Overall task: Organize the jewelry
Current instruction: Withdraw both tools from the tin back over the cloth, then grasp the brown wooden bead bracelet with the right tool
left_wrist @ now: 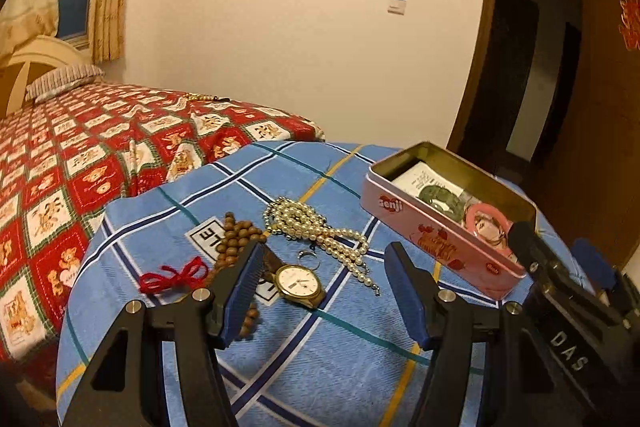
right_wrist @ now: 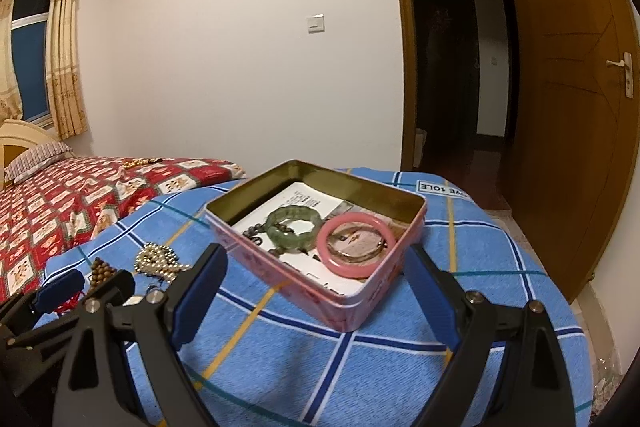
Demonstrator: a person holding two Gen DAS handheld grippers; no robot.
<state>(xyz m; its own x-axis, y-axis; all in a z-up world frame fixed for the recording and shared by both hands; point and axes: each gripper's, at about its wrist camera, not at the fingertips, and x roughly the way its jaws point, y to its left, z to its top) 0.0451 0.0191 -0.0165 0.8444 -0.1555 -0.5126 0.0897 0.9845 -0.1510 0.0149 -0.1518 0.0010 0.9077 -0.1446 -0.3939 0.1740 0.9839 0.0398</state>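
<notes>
On the blue checked cloth (left_wrist: 328, 355) lie a gold watch (left_wrist: 300, 283), a pearl necklace (left_wrist: 316, 227), a small ring (left_wrist: 309, 255), brown wooden beads (left_wrist: 236, 239) and a red string bow (left_wrist: 176, 277). My left gripper (left_wrist: 322, 269) is open just above the watch. The open pink tin (left_wrist: 440, 239) stands to the right. In the right wrist view the tin (right_wrist: 280, 267) holds a green bangle (right_wrist: 294, 229), a pink bangle (right_wrist: 358, 245) and dark beads (right_wrist: 254, 235). My right gripper (right_wrist: 316, 263) is open, its fingers on either side of the tin's near corner.
A bed with a red patterned quilt (left_wrist: 80, 167) lies left of the cloth-covered surface, with a beaded string (left_wrist: 204, 99) on it. A dark open doorway (right_wrist: 444, 75) and wooden door (right_wrist: 572, 115) are at the right. The right gripper's body (left_wrist: 568, 307) is beside the tin.
</notes>
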